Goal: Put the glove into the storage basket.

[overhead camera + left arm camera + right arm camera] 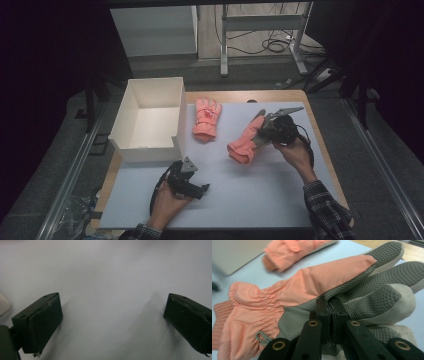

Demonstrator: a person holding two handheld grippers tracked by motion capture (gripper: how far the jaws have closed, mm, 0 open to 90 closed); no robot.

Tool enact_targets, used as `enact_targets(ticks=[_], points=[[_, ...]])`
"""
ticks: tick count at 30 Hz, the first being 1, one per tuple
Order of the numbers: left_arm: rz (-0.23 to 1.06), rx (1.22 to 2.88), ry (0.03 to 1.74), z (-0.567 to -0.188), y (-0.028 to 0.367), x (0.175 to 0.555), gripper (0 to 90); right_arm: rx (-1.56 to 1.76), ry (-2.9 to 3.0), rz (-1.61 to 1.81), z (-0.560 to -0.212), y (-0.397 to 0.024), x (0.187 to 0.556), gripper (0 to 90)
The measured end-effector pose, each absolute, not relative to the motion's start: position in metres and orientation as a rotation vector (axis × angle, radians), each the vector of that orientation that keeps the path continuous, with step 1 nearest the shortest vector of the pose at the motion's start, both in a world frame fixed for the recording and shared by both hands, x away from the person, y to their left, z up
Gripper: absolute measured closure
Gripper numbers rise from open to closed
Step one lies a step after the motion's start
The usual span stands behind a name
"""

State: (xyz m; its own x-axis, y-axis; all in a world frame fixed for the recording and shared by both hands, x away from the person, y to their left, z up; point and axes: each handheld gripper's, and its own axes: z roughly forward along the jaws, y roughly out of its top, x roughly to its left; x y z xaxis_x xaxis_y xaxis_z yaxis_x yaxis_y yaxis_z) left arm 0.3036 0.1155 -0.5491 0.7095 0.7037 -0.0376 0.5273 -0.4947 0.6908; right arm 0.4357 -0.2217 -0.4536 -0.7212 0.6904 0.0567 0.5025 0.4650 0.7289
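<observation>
My right gripper (263, 131) (331, 305) is shut on a pink glove (246, 140) (294, 290), pinching its grey textured palm near the fingers. That glove hangs slightly off the table, cuff toward the lower left. A second pink glove (206, 118) (292, 250) lies flat at mid-table, fingers pointing away. My left gripper (200, 190) (112, 322) rests low near the front left, its jaws wide open over bare white sheet with nothing between them.
A white open box (148, 145) stands at the left of the table, beside the lying glove. The white sheet (250, 195) covers most of the wooden table (240, 95). Desk legs and cables are on the floor beyond the far edge.
</observation>
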Motion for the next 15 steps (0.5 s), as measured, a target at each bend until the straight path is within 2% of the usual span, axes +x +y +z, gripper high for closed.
enact_targets(ticks=[15], points=[[0.328,2.217,0.928,-0.549,0.116,0.304,1.9,0.646,2.745,1.149,-0.464,-0.198,0.402,86.5]])
